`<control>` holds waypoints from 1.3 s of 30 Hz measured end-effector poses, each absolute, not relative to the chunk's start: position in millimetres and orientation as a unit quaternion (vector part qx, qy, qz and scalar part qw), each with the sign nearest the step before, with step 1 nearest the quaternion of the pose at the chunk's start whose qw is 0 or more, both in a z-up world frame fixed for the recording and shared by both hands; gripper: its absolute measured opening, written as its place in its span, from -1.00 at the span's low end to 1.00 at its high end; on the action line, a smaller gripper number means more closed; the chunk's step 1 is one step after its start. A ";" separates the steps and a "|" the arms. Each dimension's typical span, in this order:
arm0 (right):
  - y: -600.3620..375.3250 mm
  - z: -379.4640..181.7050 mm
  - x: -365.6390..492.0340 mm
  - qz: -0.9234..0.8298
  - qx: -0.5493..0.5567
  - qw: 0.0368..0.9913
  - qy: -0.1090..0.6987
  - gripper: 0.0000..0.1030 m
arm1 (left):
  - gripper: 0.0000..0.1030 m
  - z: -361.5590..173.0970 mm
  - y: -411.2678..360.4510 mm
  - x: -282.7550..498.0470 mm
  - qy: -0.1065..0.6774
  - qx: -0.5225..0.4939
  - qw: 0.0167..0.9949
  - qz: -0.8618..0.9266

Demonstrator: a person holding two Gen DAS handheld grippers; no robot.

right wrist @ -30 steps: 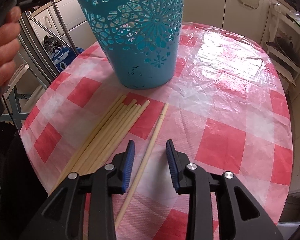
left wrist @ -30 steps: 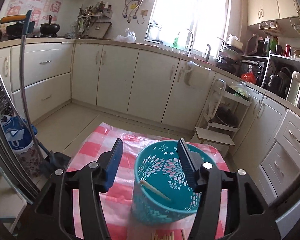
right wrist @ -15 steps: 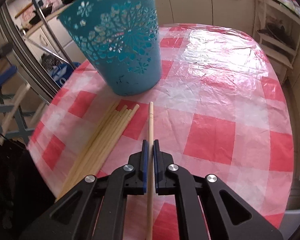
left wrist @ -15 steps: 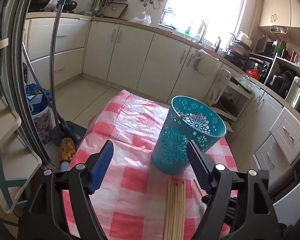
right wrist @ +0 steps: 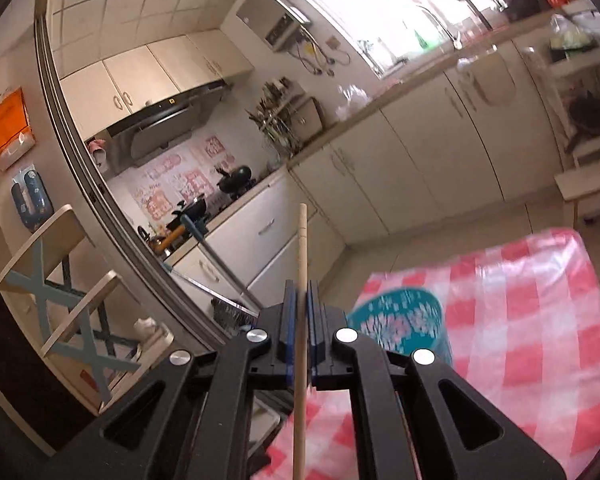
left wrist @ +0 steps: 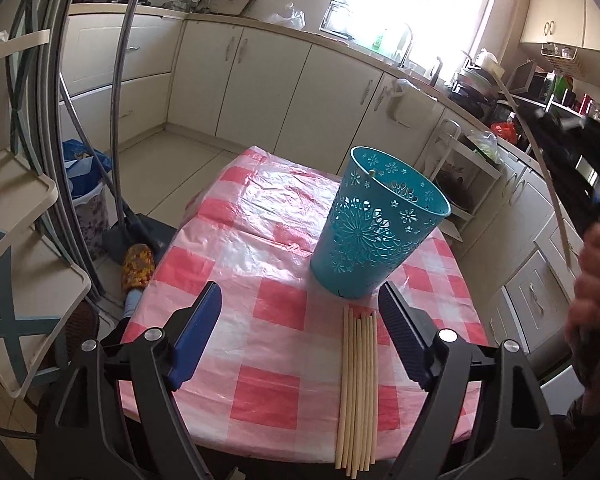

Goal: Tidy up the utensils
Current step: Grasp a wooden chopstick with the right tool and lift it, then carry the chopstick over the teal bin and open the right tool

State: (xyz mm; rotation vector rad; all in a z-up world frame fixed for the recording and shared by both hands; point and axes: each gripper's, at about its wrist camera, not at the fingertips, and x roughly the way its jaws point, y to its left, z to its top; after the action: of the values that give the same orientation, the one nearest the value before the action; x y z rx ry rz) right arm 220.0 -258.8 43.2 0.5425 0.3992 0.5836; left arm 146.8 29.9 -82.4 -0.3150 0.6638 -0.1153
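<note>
Daylight floods through the window [left wrist: 412, 4], blown out white at one o'clock in both views. Glare sheens the plastic tablecloth [left wrist: 268, 208] (strongest at its far end). Fisheye bending curves edges; the right view's basket [right wrist: 400, 320] smears with motion blur.

Both wrist views share the teal basket [left wrist: 380, 220]

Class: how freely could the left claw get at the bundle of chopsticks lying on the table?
Probably freely. The left claw has its jaws opening with nothing between them, the chopstick bundle lies just ahead by its right finger, and the teal basket stands beyond the sticks, not across the path.
</note>
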 end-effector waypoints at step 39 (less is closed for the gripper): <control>-205.3 -157.0 179.0 0.110 0.122 0.890 0.426 -0.70 | 0.65 -85.7 24.1 112.7 0.341 -0.165 0.923 -0.065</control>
State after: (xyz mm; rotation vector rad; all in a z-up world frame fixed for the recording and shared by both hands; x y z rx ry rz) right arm 179.0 -205.3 -157.0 0.2535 0.8844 0.2284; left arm 112.7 24.1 -85.7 -0.3384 0.7001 -0.1336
